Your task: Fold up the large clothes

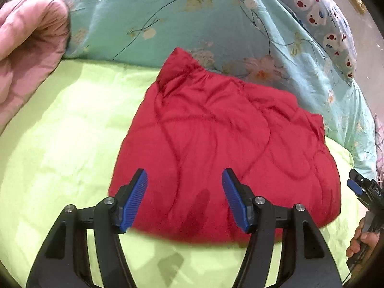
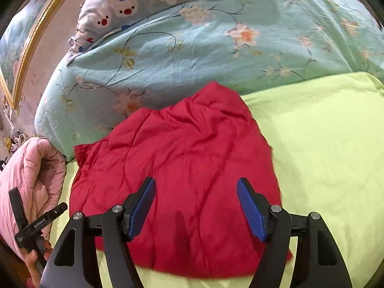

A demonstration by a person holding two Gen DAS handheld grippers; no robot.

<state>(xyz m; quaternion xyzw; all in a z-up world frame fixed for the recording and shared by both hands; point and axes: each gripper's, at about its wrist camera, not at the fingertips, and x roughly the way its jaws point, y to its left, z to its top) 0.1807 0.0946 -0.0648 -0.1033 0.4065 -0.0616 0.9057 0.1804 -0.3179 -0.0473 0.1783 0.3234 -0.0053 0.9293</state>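
Blue-padded left tongs [image 1: 184,198] fill the bottom of the left wrist view, spread wide with nothing between the pads, hovering over the near edge of the red quilted garment [image 1: 223,151]. Right tongs [image 2: 196,207] sit low in the right wrist view, likewise spread and empty above the same red quilted garment [image 2: 182,182]. It lies folded into a compact, puffy bundle at the centre of both frames on the lime-green bed sheet [image 1: 60,139], its far corner touching the light blue floral duvet [image 1: 168,16] across the upper frame. A pink quilt [image 1: 26,48] bunches at the upper left, and a bear-print pillow [image 1: 331,28] sits upper right.
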